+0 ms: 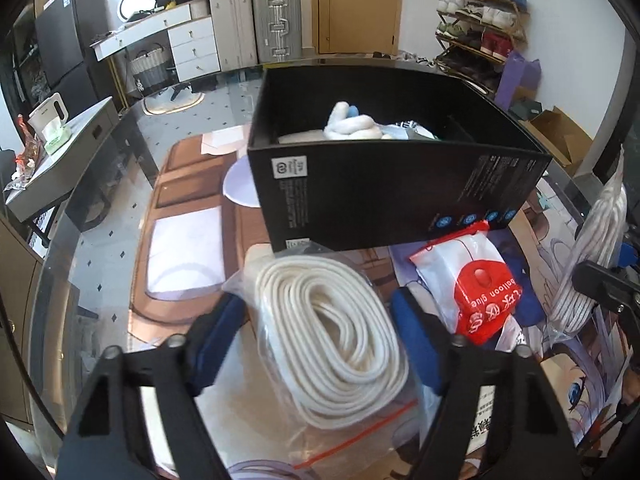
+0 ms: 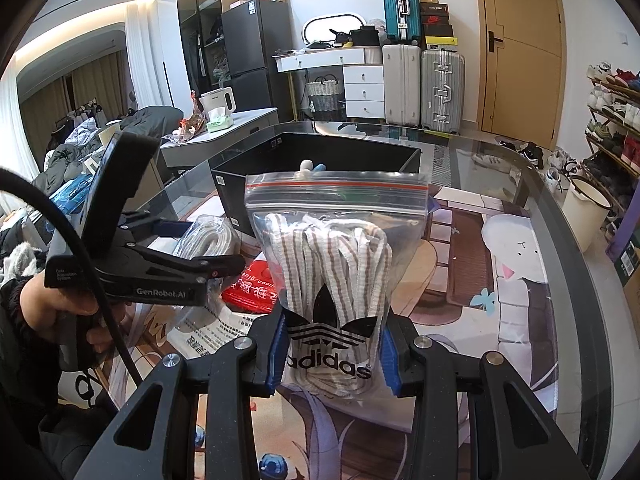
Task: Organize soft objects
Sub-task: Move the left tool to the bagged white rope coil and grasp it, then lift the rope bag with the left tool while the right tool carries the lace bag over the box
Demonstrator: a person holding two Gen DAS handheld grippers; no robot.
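Glass table [image 2: 500,168], perhaps bedroom clutter behind

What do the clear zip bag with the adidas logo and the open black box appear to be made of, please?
The clear zip bag with the adidas logo: thin glossy plastic film, judging by its wrinkles, transparency and red zip strip. The open black box: probably matte printed cardboard, given its thin, straight walls and printed labels.

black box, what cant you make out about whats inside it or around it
- Black box, left wrist view: its near wall hides the floor; only white and blue soft things show.
- Right wrist view: the bag of laces in the right hand-held gripper covers the box's middle.
- Box label print: too small.
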